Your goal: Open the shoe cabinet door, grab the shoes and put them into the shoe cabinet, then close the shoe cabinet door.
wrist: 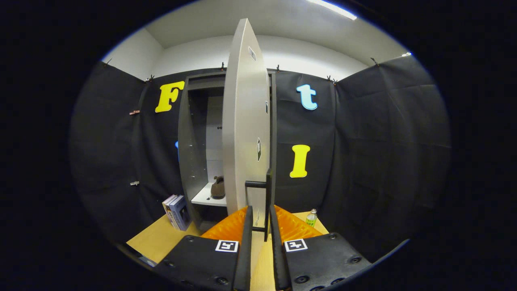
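Between the two fingers of the gripper (261, 226), just ahead of us, stands the door handle (266, 202), a dark upright bar w/ a short stub joining it to the door (242, 133). Its long axis runs vertical, in line w/ the gap between the fingers. The fingers are nearly closed, w/ only a narrow slot left; the bar's lower end sits in that slot. We cannot tell whether both fingers actually press on it, so we read this as a grip on the handle or very close to one.

The door is seen almost edge-on, swung well out from the cabinet (194, 153), w/ its free edge and handle toward us. The hinge side is probably at the cabinet's right wall. The opening lies to the left of the door.

A brown shoe (218, 188) rests inside the cabinet on the white shelf (204, 196), toward the shelf's right end, partly hidden by the door edge. In our judgement the loading step is done and door closing is in hand.

The move ahead turns on one relation: the handle is straight ahead, the opening ahead-left. So the door most likely has to swing left and away from us, about the hinge.

Misc. on the wooden table (157, 238): books (175, 212) by the cabinet's left foot, a small bottle (311, 217) near the right edge.
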### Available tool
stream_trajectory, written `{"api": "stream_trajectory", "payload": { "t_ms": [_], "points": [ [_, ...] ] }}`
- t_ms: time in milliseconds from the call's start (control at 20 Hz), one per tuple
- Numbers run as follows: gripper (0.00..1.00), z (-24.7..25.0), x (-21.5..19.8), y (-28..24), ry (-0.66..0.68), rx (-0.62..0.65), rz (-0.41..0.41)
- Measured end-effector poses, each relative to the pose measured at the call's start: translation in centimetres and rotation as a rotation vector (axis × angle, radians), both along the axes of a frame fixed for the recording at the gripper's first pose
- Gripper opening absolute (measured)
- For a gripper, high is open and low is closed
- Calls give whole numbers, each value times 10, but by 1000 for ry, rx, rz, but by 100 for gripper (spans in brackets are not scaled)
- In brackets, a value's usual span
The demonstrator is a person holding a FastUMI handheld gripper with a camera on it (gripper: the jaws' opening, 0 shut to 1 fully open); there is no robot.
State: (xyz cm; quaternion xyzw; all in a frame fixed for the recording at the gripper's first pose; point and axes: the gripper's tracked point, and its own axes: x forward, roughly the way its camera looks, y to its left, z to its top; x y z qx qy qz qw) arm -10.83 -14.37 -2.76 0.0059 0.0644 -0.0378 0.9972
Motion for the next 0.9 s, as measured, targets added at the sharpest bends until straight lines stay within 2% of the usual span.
{"api": "stream_trajectory", "payload": {
  "t_ms": [150,350,700,900],
  "points": [
    [27,2,-13,-2,-19,-12,-7],
    [27,-19,-15,7,41,5,26],
    [27,-72,-10,48,180,46,134],
    [27,-121,-5,83,308,52,198]
  ]
}}
